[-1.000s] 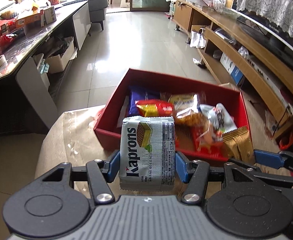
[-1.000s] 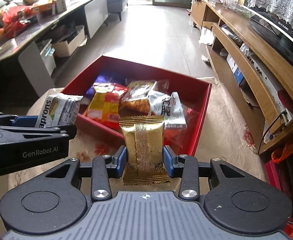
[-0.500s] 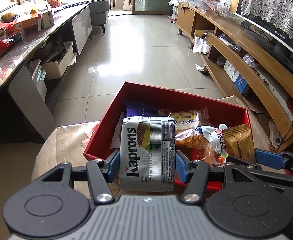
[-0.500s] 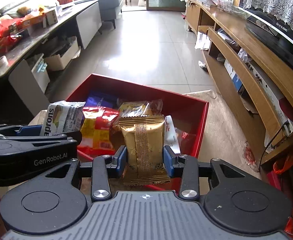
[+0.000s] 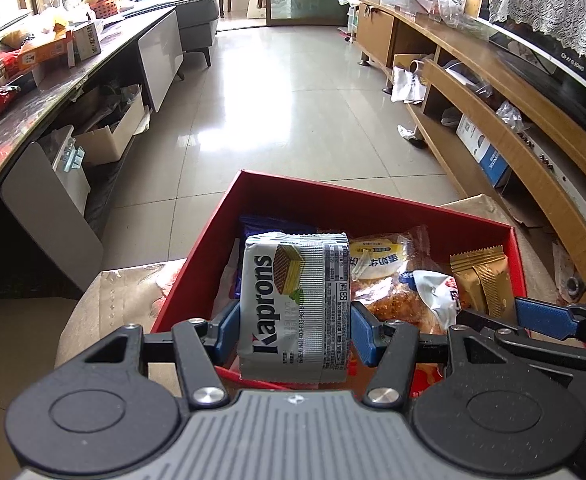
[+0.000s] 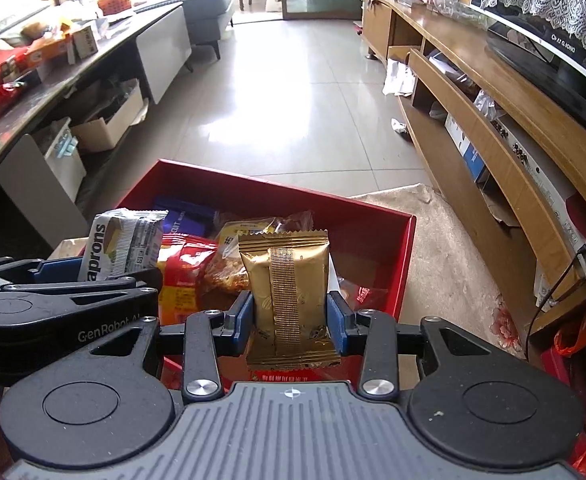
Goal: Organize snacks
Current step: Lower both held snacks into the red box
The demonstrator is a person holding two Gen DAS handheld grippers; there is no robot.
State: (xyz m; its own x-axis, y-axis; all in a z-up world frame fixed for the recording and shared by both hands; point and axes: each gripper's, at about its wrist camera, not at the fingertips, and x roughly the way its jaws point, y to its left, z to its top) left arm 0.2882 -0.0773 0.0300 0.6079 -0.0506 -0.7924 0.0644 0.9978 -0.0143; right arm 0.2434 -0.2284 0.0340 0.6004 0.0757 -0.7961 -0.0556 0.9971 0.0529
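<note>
My left gripper (image 5: 295, 330) is shut on a grey Kaprons wafer pack (image 5: 297, 304), held upright over the near left part of the red box (image 5: 333, 196). My right gripper (image 6: 291, 316) is shut on a gold snack packet (image 6: 285, 292), upright above the box's (image 6: 373, 212) near edge. In the right wrist view the left gripper (image 6: 65, 300) with the wafer pack (image 6: 121, 244) shows at the left. In the left wrist view the gold packet (image 5: 483, 280) and a blue right fingertip (image 5: 541, 316) show at the right. Several snack packets lie in the box.
The box rests on a beige cloth-covered surface (image 6: 449, 248). A long wooden TV cabinet (image 5: 505, 120) runs along the right. A dark cluttered table (image 5: 53, 80) with cardboard boxes underneath runs along the left. Tiled floor (image 5: 285, 108) lies beyond the box.
Both grippers have moved forward over the red box with their packets still held. The box now sits closer and lower in both views.
</note>
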